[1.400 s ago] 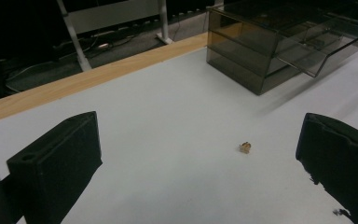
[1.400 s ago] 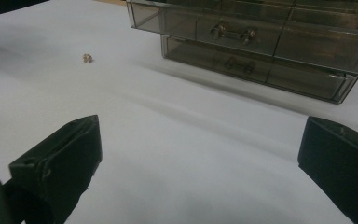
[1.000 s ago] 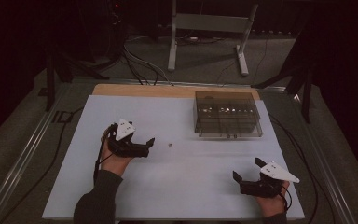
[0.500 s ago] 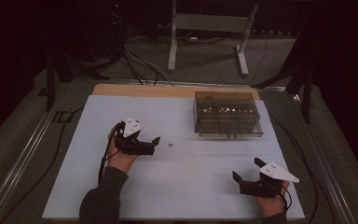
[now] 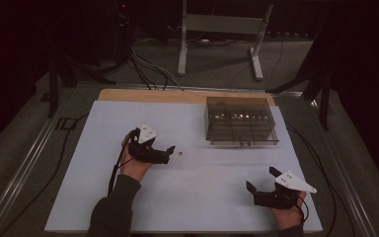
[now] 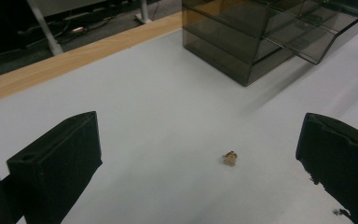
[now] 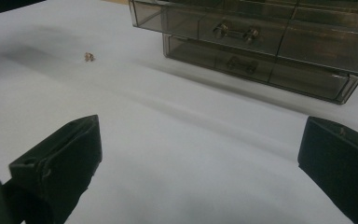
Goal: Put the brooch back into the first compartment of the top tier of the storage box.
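A dim lab or recording studio: a white-topped table [image 5: 187, 197] on carpet, loose cables [image 5: 148, 69], black curtains, a metal stand [image 5: 222, 24].

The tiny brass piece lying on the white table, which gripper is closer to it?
Left. The left gripper sits just beside the brass piece, jaws open toward it; the right gripper rests far off near the table's front edge.

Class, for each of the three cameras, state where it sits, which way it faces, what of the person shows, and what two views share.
High view: above the person's side, facing forward and down on the table; both forearms, left tongs and right tongs show.
Left gripper view: rides the left tongs, facing the small piece and drawer box; open jaws show.
Right gripper view: rides the right tongs, facing the drawer box; open jaws show.
Shared: small piece and drawer box appear in both gripper views.
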Motion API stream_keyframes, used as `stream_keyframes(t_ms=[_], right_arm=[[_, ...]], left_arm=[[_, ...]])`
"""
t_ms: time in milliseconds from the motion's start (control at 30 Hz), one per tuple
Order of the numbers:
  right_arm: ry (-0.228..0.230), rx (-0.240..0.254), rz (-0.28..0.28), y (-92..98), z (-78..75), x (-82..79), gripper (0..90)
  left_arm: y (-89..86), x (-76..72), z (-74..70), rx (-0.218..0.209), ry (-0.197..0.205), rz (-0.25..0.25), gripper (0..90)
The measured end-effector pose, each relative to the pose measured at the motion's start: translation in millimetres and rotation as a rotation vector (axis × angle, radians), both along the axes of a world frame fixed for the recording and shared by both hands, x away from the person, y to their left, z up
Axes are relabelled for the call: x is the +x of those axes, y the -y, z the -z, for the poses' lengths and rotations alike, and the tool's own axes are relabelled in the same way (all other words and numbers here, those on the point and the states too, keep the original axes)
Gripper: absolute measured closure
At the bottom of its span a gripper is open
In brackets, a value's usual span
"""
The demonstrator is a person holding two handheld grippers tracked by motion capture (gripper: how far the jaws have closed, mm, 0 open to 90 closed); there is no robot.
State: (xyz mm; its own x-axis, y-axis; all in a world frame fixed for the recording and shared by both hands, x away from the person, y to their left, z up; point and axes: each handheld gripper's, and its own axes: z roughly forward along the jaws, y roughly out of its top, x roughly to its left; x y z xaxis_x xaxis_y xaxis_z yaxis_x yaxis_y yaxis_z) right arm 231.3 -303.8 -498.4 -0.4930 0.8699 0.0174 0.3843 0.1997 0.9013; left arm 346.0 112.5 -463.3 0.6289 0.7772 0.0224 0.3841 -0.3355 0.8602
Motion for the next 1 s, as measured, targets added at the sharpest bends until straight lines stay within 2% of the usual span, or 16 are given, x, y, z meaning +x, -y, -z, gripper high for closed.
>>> stream_keyframes(t_ms=[167, 333, 433, 600, 733, 1000], right_arm=[[0.001, -0.001, -0.001, -0.2, 0.0, 0.0, 0.3], [0.003, -0.002, -0.003, -0.5, -0.1, 0.0, 0.3], [0.003, -0.002, -0.003, -0.5, -0.1, -0.1, 0.3], [0.003, -0.002, -0.003, -0.2, -0.4, -0.5, 0.3], [0.003, -0.001, -0.003, -0.1, -0.3, -0.4, 0.3], [0.003, -0.002, -0.004, -0.7, -0.2, -0.4, 0.3]], left_arm=[[3.2, 2.7, 3.4, -0.029, -0.009, 0.017, 0.6], [8.5, 5.9, 7.0, -0.016, -0.023, 0.030, 0.7], [11.9, 9.3, 11.8, -0.026, -0.049, 0.049, 0.7], [14.7, 13.9, 18.2, -0.034, -0.050, 0.061, 0.7], [16.8, 17.5, 20.8, -0.044, -0.069, 0.064, 0.7], [24.6, 22.1, 24.5, -0.005, -0.120, 0.080, 1.1]])
